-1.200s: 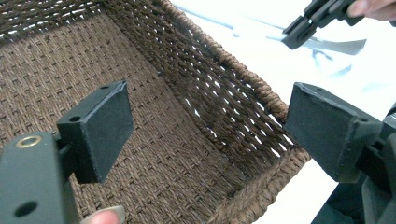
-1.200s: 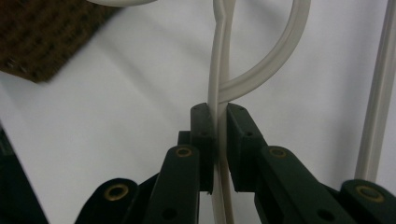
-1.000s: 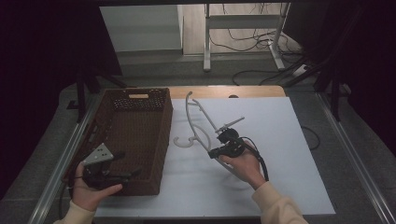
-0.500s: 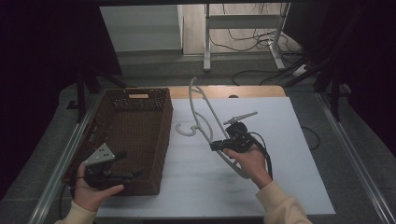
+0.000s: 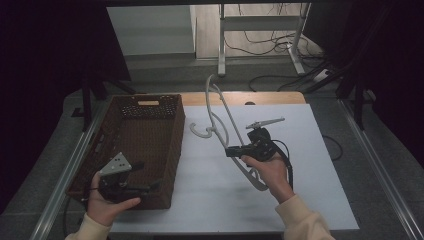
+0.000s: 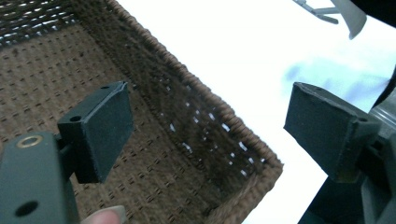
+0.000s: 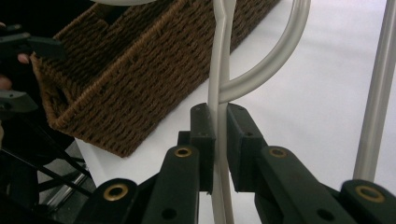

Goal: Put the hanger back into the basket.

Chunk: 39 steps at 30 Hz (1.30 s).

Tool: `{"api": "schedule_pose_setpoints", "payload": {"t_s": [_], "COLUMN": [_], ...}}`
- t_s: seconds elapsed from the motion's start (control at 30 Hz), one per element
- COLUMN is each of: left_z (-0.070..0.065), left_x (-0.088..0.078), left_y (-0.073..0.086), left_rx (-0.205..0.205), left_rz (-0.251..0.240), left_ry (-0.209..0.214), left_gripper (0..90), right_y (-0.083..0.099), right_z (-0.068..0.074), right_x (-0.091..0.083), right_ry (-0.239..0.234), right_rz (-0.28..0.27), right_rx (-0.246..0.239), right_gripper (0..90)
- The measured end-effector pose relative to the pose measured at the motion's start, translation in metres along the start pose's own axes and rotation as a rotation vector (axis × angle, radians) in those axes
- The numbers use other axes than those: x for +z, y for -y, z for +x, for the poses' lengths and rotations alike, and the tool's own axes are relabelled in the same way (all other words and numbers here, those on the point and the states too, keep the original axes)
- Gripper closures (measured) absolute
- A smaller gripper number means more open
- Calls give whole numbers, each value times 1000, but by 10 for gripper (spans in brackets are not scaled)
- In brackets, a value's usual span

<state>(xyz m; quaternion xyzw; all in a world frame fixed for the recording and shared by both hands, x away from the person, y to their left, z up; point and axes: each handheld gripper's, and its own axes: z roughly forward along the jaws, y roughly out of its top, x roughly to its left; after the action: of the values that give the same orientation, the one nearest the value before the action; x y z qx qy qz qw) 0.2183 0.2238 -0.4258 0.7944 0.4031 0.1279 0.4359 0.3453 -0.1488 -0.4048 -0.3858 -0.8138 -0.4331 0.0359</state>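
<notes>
Hanger (image 5: 227, 131) clamped in right gripper (image 7: 219, 140), lifted off table (image 5: 310, 200); left gripper (image 6: 205, 126), jaws apart, at basket (image 5: 172, 150) near corner; likely next: lowering hanger inside.

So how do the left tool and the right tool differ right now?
The left tool is open with nothing between its jaws; the right tool is shut on the white hanger. The left tool sits over the near end of the brown wicker basket; the right tool is over the white tabletop. Both are hand-held, with black pads.
</notes>
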Motion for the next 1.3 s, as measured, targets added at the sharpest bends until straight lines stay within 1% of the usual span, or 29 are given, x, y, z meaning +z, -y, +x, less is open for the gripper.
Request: {"api": "schedule_pose_setpoints", "payload": {"t_s": [0.17,0.4,0.57,0.67,0.77,0.97,1.17,1.3], "left_z": [-3,-11,-21,-26,-30,-37,-42,-48], "left_x": [6,16,27,33,39,52,66,76], "left_y": [-3,-9,-17,-22,-25,-30,-37,-44], "left_rx": [0,-17,-10,-2,-4,-17,-38,-42], "left_rz": [8,6,8,10,13,18,10,6], "left_ry": [18,72,116,138,158,196,238,264], "left_gripper": [150,154,158,158,159,165,175,179], "right_y": [0,-1,-1,-1,-1,-1,-1,-1], "right_z": [-2,-1,1,1,2,1,1,2], "right_x": [-2,-8,-10,-10,-10,-9,-9,-10], "right_ry": [-7,-32,-41,-52,-54,-58,-61,-64], "right_rz": [-20,-68,-110,-118,-123,-135,-151,-164], "right_rx": [17,42,61,67,69,77,80,83], "right_gripper": [818,818,818,818,818,818,817,818]}}
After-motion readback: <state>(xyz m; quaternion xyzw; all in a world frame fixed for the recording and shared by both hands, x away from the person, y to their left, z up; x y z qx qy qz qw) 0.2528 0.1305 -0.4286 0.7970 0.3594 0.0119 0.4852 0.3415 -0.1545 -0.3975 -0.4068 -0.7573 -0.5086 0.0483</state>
